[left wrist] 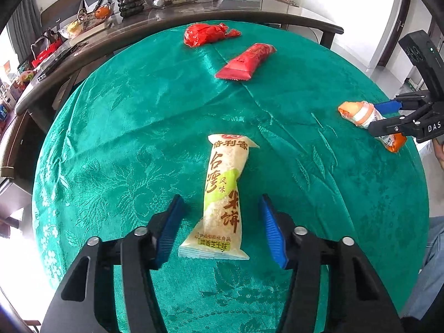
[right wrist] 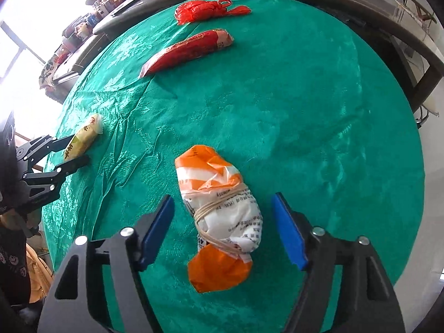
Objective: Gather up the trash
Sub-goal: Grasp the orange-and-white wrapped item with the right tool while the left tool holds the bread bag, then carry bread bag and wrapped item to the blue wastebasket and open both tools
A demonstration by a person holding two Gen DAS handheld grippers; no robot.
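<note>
green damask tablecloth [left wrist: 138, 144] beside cluttered dark sideboard [left wrist: 91, 44].

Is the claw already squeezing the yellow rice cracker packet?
No, the left gripper is open, its blue pads on either side of the rice cracker packet, not touching it.

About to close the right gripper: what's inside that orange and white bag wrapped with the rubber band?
Cannot tell. The orange and white bag is opaque, bound by a rubber band; only printed text shows. It lies on the green tablecloth between the open right gripper fingers.
</note>
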